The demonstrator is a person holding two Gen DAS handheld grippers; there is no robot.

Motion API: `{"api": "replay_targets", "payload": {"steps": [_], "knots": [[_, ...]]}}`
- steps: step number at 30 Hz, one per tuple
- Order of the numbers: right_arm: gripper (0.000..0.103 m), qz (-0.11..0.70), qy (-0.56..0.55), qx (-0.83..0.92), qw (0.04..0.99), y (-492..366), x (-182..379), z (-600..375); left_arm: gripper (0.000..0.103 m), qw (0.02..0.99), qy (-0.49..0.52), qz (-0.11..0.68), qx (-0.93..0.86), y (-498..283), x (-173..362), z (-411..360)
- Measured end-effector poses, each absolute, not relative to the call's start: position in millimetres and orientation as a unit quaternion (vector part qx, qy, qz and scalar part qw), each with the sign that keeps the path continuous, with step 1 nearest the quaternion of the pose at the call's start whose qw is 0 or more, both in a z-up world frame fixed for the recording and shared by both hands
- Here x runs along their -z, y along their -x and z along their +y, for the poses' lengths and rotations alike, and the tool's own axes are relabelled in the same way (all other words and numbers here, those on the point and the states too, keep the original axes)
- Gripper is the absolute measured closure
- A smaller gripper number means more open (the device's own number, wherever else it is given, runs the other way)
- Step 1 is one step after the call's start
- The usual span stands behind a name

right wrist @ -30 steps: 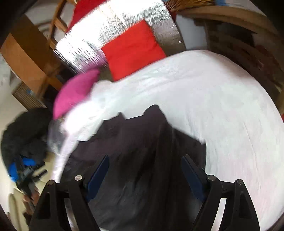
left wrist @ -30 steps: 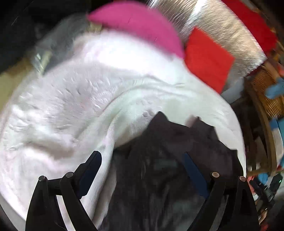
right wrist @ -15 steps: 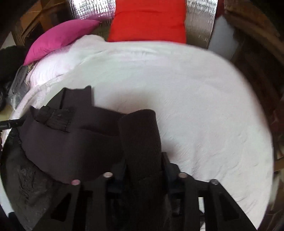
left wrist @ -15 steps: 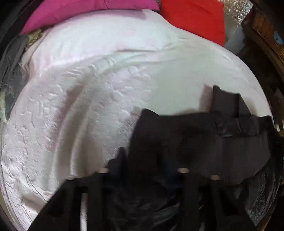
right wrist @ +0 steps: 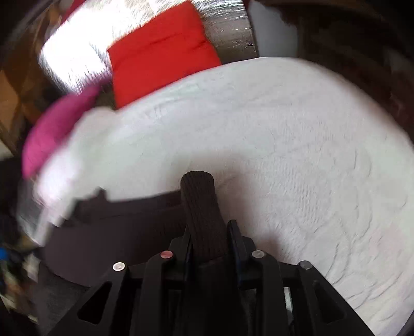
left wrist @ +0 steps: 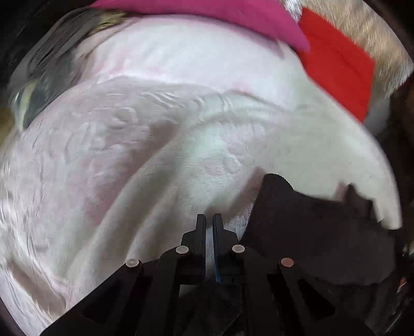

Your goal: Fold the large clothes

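A dark brown ribbed garment lies on the white bed cover, at the lower right of the left wrist view. My left gripper is shut with nothing visible between its fingers, just left of the garment's edge. In the right wrist view my right gripper is shut on a ribbed sleeve or cuff of the garment, which sticks up between the fingers. The rest of the garment spreads to the left over the bed cover.
A pink pillow and a red cushion lie at the head of the bed, against a silver foil panel. The red cushion and pink pillow also show in the right wrist view. Dark furniture flanks the bed.
Both grippers were open a second ago and have closed. The right one took hold of the ribbed sleeve. The left one now sits beside the garment with nothing showing in it.
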State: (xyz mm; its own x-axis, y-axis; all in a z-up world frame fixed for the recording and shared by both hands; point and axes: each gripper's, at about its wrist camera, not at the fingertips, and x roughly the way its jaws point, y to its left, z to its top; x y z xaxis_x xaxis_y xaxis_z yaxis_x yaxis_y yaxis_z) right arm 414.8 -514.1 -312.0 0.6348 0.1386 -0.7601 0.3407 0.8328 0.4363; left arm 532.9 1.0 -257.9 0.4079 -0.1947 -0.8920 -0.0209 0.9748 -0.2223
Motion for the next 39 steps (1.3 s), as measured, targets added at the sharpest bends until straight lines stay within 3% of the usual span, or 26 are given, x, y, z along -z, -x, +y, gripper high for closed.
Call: {"api": "replay_targets", "payload": {"steps": [2,3,4,5,6,10,18,24,30,35,39], "knots": [[0.046,0.400,-0.335,0.032,0.852,-396.4,295.2,-525.3,0.078,0.833,0.120,0.536,0.062,-516.9,241.0,16.4],[0.019,0.389,-0.356,0.026,0.849,-385.6,286.0,-531.4,0.054,0.836,0.129,0.529,0.068,-504.5,230.5,23.8],[0.011,0.370,-0.375,0.021,0.850,-370.1,276.0,-536.2,0.040,0.839,0.137,0.519,0.081,-489.2,219.6,30.4],[0.011,0.353,-0.387,0.015,0.852,-354.1,267.8,-540.6,0.019,0.843,0.143,0.510,0.092,-475.6,211.8,33.6],[0.011,0.346,-0.393,0.005,0.852,-339.6,261.0,-544.0,0.017,0.848,0.149,0.499,0.101,-459.2,204.1,38.0],[0.011,0.364,-0.410,-0.016,0.836,-286.8,258.6,-551.2,0.015,0.849,0.173,0.487,0.109,-400.7,200.0,58.8],[0.011,0.388,-0.493,-0.054,0.777,-235.9,308.3,-558.9,0.015,0.774,0.266,0.559,0.134,-394.2,251.4,88.7],[0.011,0.424,-0.486,-0.069,0.761,-250.6,331.2,-548.5,0.015,0.744,0.279,0.585,0.163,-415.9,268.9,83.9],[0.011,0.432,-0.497,-0.119,0.743,-273.0,366.4,-537.8,0.007,0.731,0.271,0.592,0.206,-425.7,271.5,67.0],[0.010,0.440,-0.470,-0.162,0.748,-289.5,364.6,-520.0,0.007,0.710,0.288,0.580,0.278,-427.0,266.3,48.4],[0.008,0.455,-0.444,-0.175,0.752,-304.2,360.2,-494.9,0.007,0.718,0.245,0.592,0.272,-427.8,268.4,23.4]]}}
